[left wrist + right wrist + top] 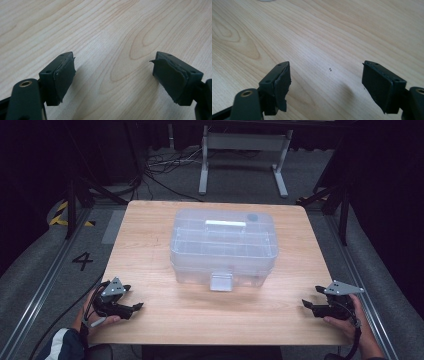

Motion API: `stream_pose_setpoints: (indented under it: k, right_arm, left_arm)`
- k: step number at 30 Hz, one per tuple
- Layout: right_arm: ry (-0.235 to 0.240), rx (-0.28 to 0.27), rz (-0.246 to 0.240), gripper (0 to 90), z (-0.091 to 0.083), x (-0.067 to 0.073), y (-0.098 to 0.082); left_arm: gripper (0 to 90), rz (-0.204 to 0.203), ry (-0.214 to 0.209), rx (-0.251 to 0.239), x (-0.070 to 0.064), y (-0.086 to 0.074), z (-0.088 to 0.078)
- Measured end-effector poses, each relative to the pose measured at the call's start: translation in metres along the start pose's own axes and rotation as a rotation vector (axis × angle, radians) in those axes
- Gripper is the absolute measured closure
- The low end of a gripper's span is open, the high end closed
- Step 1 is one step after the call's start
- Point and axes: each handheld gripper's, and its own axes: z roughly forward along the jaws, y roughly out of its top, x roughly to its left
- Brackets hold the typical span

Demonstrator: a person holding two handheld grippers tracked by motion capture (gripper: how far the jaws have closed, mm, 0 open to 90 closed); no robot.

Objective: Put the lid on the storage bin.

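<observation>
My left tongs (131,299) sit at the lower left of the high view, low over the near corner of the surface (150,250), held in my left hand (95,315). Their jaws stand wide apart with nothing between them. In the left gripper view the two black pads (63,75) frame bare wood grain only.

My right tongs (312,299) sit at the lower right of the high view, near the right edge of the surface, held in my right hand (350,317). Their jaws are likewise spread, with nothing held. In the right gripper view the gap between the pads (283,82) shows plain wood and two tiny dark specks (330,69). A sliver of something pale touches the top edge of that view; I cannot tell what it is.

The box (223,247), clear plastic, stands in the middle of the high view, on the centre of the surface and well apart from both tongs. Its lid is down. A white handle (225,224) lies flat along the top, and a clear latch (221,281) hangs at the front face, toward me. A dark round spot (253,217) shows at the lid's upper right. Inner dividers are faintly visible through the walls; the contents cannot be made out.

Each tongs carries a grey three-cornered plate (114,287) on top.
</observation>
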Motion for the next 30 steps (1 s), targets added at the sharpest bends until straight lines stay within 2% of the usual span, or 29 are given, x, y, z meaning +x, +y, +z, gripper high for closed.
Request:
stream_pose_setpoints:
  k: [3,6,8,30]
  right_arm:
    - [-0.015,-0.016,0.042,22.6,0.0021,-0.0014,-0.0072]
    - [0.013,-0.018,0.089,21.2,0.006,-0.0035,-0.0112]
    - [0.015,-0.008,0.11,19.2,0.0071,-0.0051,-0.011]
    - [0.015,-0.003,0.11,17.0,0.0089,-0.0048,-0.0097]
  left_arm:
    - [16.8,-0.01,0.013,-0.002,-0.0015,-0.0009,-0.0006]
    - [17.0,-0.016,0.01,-0.002,-0.0013,-0.0012,-0.0007]
    - [16.9,-0.016,0.01,-0.002,-0.0013,-0.0012,-0.0006]
    - [16.0,-0.02,0.013,0.003,-0.0012,-0.0013,-0.0006]
